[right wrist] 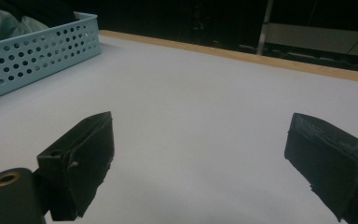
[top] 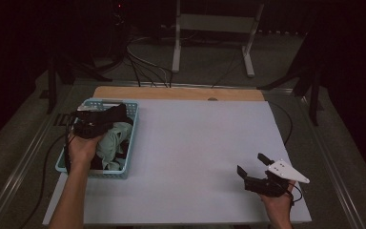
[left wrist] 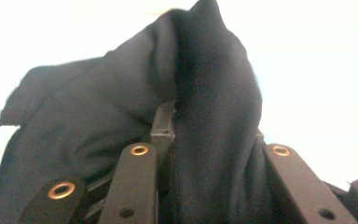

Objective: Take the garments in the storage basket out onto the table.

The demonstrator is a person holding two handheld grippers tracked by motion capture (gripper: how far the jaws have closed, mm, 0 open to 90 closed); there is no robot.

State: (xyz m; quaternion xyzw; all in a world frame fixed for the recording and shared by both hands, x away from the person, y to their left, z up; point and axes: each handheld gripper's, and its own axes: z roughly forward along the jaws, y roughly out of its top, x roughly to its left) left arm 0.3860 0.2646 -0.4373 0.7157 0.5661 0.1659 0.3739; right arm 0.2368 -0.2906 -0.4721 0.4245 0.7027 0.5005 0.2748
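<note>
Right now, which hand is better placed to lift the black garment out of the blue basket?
Left. The left gripper is over the blue basket, already shut on the black garment. The right gripper rests open on the table, far across.

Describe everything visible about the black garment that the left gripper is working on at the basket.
The black garment is dark, matte, soft woven-looking cloth, bunched into folds with no clear shape. It is pinched in the left gripper, which has shut on it; the left gripper view shows cloth draped between and over its fingers. It hangs partly lifted over the light blue perforated basket at the table's left, above pale green clothing.
</note>
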